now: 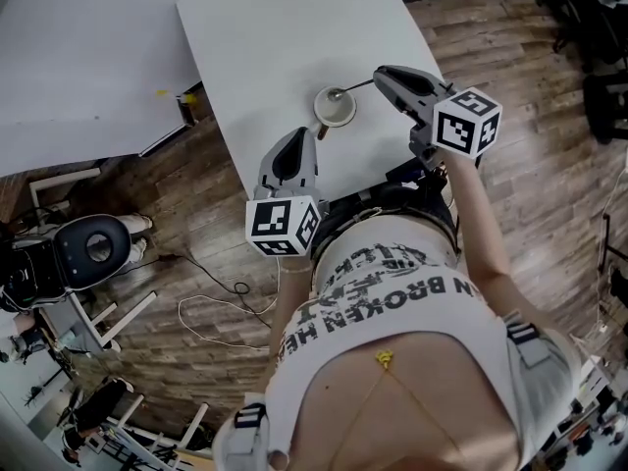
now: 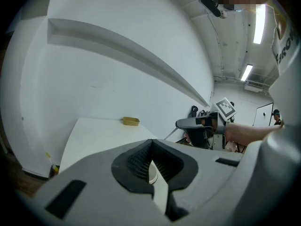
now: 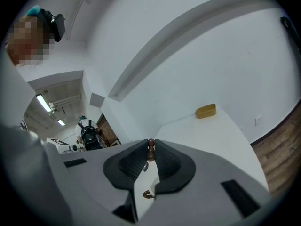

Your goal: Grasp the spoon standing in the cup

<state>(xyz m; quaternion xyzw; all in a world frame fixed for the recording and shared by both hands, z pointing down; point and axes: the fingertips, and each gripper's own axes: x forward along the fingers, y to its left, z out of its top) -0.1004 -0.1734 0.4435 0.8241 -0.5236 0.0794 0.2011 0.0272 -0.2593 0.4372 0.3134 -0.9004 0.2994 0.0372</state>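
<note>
A white cup (image 1: pixel 335 107) stands near the front edge of the white table (image 1: pixel 275 27), its handle (image 1: pixel 320 130) turned toward me. A thin metal spoon (image 1: pixel 355 87) leans out of it to the right. My right gripper (image 1: pixel 379 75) is shut on the spoon's brown-tipped handle end (image 3: pixel 150 149), which shows pinched between its pads. My left gripper (image 1: pixel 306 133) reaches the cup from the near side. Its jaws are closed, with a pale curved piece (image 2: pixel 153 171) between the pads that looks like the cup's handle. The left gripper view also shows the spoon (image 2: pixel 171 133) and my right gripper (image 2: pixel 186 123).
A small tan block (image 3: pixel 206 111) lies at the far end of the table by the wall (image 2: pixel 117 79). A second white table (image 1: pixel 88 57) stands to the left. Chairs and cables (image 1: pixel 221 307) lie on the wooden floor at lower left.
</note>
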